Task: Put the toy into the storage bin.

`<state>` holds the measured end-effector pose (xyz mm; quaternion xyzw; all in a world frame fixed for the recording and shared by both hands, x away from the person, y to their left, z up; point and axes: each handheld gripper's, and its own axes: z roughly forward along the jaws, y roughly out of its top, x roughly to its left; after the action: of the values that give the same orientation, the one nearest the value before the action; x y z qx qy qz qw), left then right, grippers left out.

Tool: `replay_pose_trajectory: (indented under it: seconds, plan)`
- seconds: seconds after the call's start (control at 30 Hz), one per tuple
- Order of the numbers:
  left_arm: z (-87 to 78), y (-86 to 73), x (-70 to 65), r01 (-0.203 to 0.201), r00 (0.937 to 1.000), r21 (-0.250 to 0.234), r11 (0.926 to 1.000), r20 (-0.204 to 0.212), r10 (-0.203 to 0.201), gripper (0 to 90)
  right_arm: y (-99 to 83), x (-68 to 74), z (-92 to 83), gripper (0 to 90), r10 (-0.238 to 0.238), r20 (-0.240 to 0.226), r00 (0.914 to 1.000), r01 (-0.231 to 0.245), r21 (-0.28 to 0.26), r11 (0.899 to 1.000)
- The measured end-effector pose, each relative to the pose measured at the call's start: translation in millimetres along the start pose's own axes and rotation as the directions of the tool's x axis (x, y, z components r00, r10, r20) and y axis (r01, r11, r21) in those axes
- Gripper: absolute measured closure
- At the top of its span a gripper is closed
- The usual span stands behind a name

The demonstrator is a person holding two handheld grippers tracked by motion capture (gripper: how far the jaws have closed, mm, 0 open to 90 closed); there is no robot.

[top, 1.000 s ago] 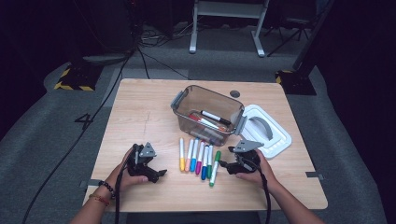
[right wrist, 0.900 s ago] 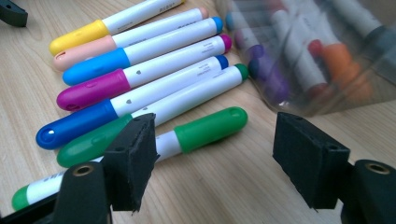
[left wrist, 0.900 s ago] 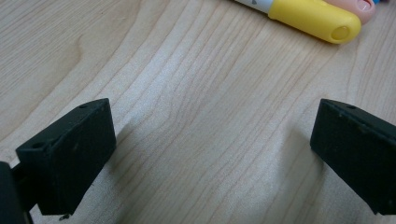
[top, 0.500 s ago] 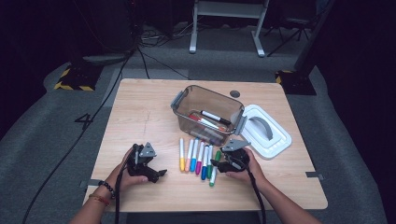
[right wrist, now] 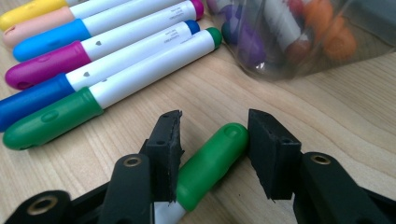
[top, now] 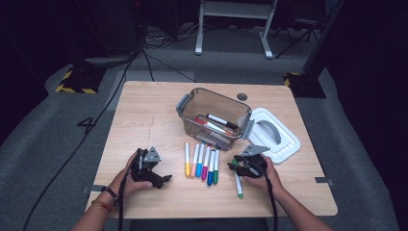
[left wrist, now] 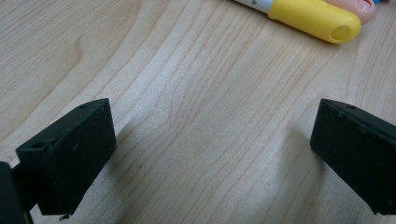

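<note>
A lone green marker (top: 238, 185) lies on the wooden table (top: 144, 120), apart from a row of several coloured markers (top: 202, 163). My right gripper (top: 235, 169) is low over its capped end. In the right gripper view the green cap (right wrist: 210, 158) lies slantwise between the jaws of the right gripper (right wrist: 215, 119). The jaws have just been closing and I see no firm squeeze. My left gripper (top: 162, 179) rests at the table's front left, and in its own view the left gripper (left wrist: 215, 121) is open over bare wood. A yellow marker (left wrist: 313, 16) lies ahead of it.
A clear plastic box (top: 185, 103) holding more markers stands mid-table behind the row. Its white lid (top: 284, 139) lies flat to its right. A person's hands hold both grippers near the front edge.
The right gripper went left toward the markers, then came back right and lower, and its jaws narrowed around the green marker's cap. That marker now lies farther from the row. The left gripper kept still.
</note>
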<state>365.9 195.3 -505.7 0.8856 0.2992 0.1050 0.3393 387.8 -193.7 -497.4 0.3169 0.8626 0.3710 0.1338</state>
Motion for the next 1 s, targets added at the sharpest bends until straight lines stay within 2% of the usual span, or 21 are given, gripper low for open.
replay_pose_trajectory:
  seconds: [0.07,0.1,0.13,0.17,0.27,0.37,0.6,0.67,0.73,0.9,1.0]
  plan:
    - [0.0,0.0,0.0,0.000,1.0000,0.000,1.0000,0.000,0.000,0.5,-0.1,-1.5,0.3,46.4,-0.007,-0.013,0.9999,0.007,0.001,1.000]
    - [0.0,0.0,0.0,0.000,1.0000,0.000,1.0000,0.000,0.000,0.5,-0.1,-1.5,0.3,46.4,-0.007,-0.013,0.9999,0.007,0.001,1.000]
    - [0.0,0.0,0.1,-0.001,1.0000,-0.001,1.0000,0.000,0.001,0.6,-0.3,-0.8,-0.3,38.7,-0.008,0.007,0.9999,0.008,0.015,1.000]
    - [0.0,0.0,0.0,0.000,1.0000,0.000,1.0000,0.000,0.000,0.5,-0.4,-0.4,-1.1,35.7,-0.011,0.015,0.9998,0.010,0.025,1.000]
    - [0.0,0.0,0.0,0.000,1.0000,0.000,1.0000,0.000,0.000,0.6,-3.7,-0.4,-6.7,35.3,-0.004,0.045,0.9990,0.002,0.042,0.999]
    - [0.0,0.0,0.0,0.000,1.0000,0.000,1.0000,0.000,0.000,0.5,-9.5,-1.0,-14.0,45.1,0.021,0.042,0.9989,-0.023,0.043,0.999]
    - [0.0,0.0,-0.1,0.000,1.0000,0.000,1.0000,0.000,0.000,0.6,-13.1,-4.7,-19.6,69.8,0.004,0.017,0.9998,-0.005,0.038,0.999]
    - [0.0,0.0,-0.1,0.000,1.0000,0.000,1.0000,0.000,0.000,0.6,-12.9,-7.8,-19.4,73.2,-0.003,0.015,0.9999,0.003,0.036,0.999]
    - [0.0,0.0,-0.1,0.000,1.0000,0.000,1.0000,0.000,0.000,0.6,-13.3,-12.1,-19.0,74.0,0.004,0.009,0.9999,-0.005,0.028,1.000]
    - [-0.1,0.0,-0.1,-0.002,1.0000,0.000,1.0000,-0.001,0.002,0.5,-14.9,-14.6,-21.0,74.5,-0.021,0.013,0.9997,0.020,0.025,0.999]
    - [0.0,0.0,0.0,0.000,1.0000,-0.001,1.0000,0.000,0.000,0.6,-16.9,-18.1,-33.3,74.6,-0.014,0.011,0.9998,0.014,-0.031,0.999]
